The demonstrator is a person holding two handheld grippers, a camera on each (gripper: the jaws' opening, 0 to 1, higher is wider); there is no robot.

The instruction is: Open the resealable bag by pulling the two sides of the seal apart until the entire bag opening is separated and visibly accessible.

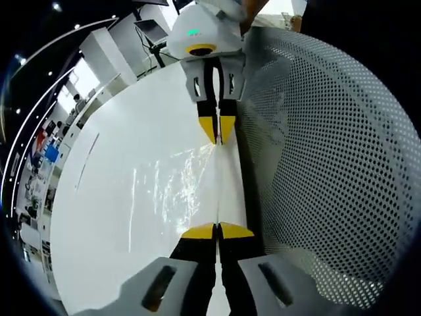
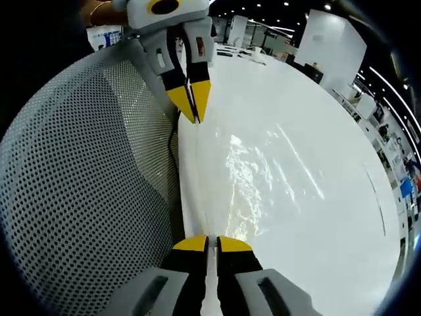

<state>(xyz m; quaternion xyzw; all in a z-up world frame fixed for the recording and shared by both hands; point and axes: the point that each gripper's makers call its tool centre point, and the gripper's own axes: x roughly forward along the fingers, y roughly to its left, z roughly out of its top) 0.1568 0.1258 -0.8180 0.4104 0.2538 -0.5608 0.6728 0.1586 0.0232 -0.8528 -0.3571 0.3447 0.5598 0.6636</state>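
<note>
Presently, taken from the left: the left gripper [image 1: 217, 232] has its yellow-tipped jaws pressed together on the near edge of the clear bag [image 1: 177, 181], which is stretched flat just above the white table [image 1: 99, 217]. In the left gripper view the bag runs straight ahead from these jaws to the right gripper [image 1: 218, 129], whose jaws are likewise clenched on the far edge. The bag's long axis therefore lies on the line joining the two grippers, along the table edge beside the perforated grey chair back [image 1: 329, 158].

In the right gripper view the arrangement mirrors: the right gripper [image 2: 209, 244] grips the bag [image 2: 256, 171] at its own tips, and the left gripper [image 2: 189, 99] holds the opposite end.

Whether each pair of jaws holds one side of the seal or both layers cannot be told. Judged from this, the opening is not visibly parted, and the coming pull would run along that shared line, neither gripper nearer.
</note>
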